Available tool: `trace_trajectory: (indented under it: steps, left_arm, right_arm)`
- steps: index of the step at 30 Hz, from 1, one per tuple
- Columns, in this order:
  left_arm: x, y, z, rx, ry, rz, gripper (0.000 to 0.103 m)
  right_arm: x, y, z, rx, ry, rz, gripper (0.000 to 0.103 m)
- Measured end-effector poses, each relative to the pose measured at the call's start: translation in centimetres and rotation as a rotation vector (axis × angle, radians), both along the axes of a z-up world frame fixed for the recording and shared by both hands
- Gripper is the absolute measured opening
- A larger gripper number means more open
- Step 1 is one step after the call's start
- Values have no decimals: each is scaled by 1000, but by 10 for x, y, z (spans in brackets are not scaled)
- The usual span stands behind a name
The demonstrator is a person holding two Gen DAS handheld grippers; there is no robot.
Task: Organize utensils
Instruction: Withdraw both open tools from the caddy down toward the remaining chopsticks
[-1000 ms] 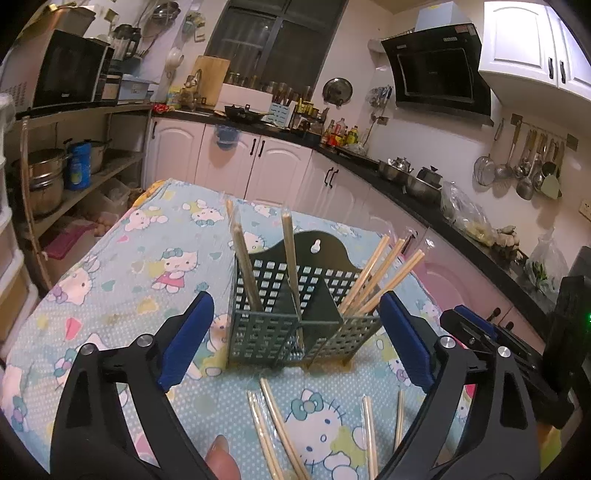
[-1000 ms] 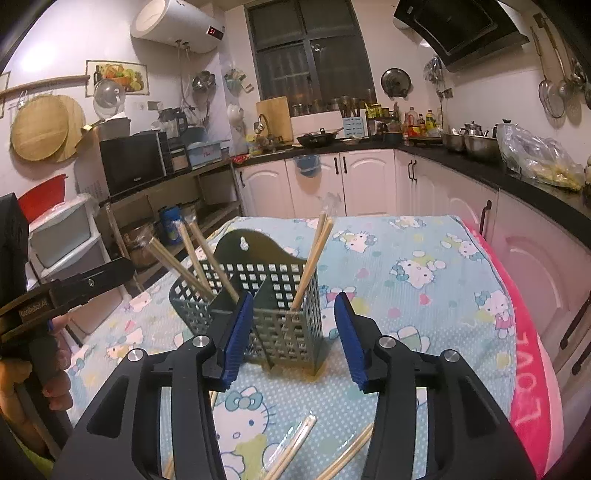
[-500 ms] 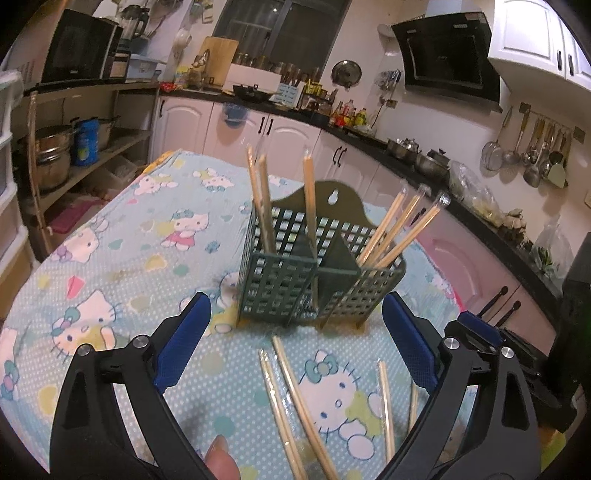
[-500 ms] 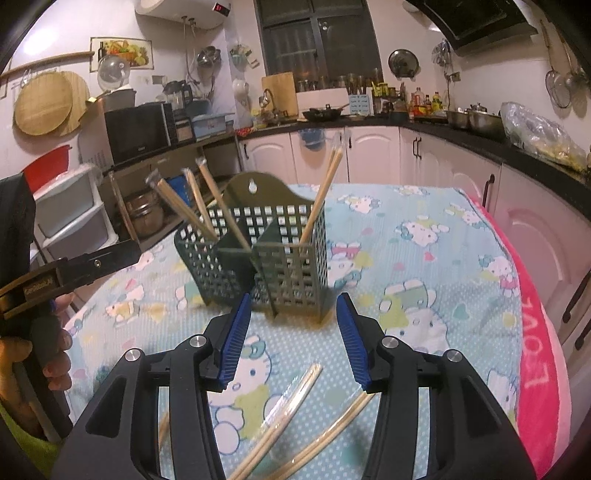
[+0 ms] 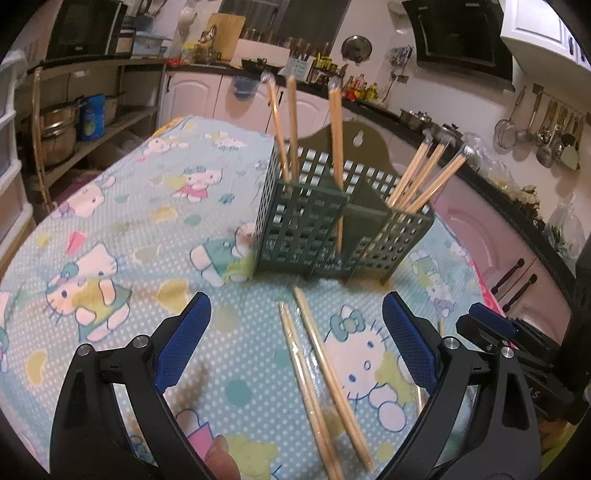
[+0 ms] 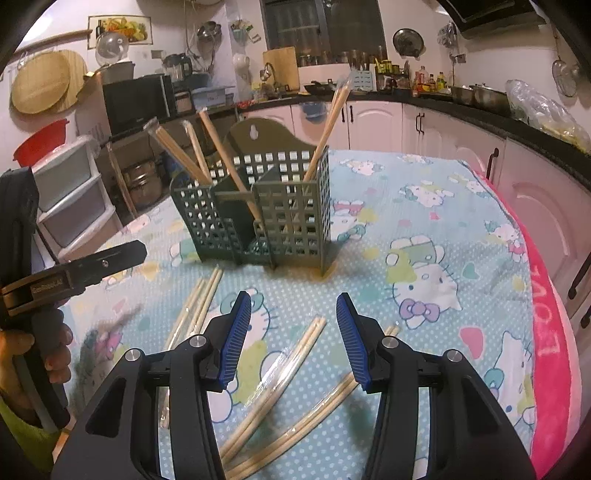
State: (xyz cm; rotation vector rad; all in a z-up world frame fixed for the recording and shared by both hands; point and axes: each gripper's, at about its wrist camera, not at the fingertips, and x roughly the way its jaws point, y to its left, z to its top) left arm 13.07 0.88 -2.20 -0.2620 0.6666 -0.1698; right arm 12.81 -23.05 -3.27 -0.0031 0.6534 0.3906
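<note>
Your right view alone shows your hand [image 6: 35, 354]. Both grippers, left gripper [image 5: 295, 332] and right gripper [image 6: 293, 332], stand wide, empty, above loose chopsticks [image 5: 325, 373] before the holder [image 5: 332, 229].

1. Dark window [image 6: 325, 33] on the rear wall above white cabinets [image 6: 373, 125].
2. Black worktop [image 6: 480, 114] runs along the wall (pots on top).
3. Range hood [image 5: 458, 40] wall-mounted; open shelving [image 5: 92, 122] opposite.
4. Microwave [image 6: 136, 99] on the shelving.

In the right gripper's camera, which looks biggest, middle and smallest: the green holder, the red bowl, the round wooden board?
1. Green slotted plastic holder
2. Round wooden board on the wall
3. Red plastic bowl
The holder sits nearest the camera, so its lead may be partly nearness.
</note>
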Motion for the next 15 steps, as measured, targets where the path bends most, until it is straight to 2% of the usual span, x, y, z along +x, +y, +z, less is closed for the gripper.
trace_trajectory:
  steps: [5,7,9,13,15]
  left_arm:
    - [-2,-3,-17,2,44,-15,84]
    - [-1,-5,-28,6,74,-25,78]
    - [1,-6,-34,-1,96,-30,66]
    - [8,-4,-47,-18,146,-36,54]
    - [12,-5,-52,-21,166,-41,45]
  right_arm:
    - [3,3,-12,-6,41,6,46]
    - [7,4,-18,-6,66,4,46]
    - [9,4,-22,-11,81,1,46]
    - [15,5,-31,-21,117,-3,46]
    - [18,5,-33,-26,131,-3,46]
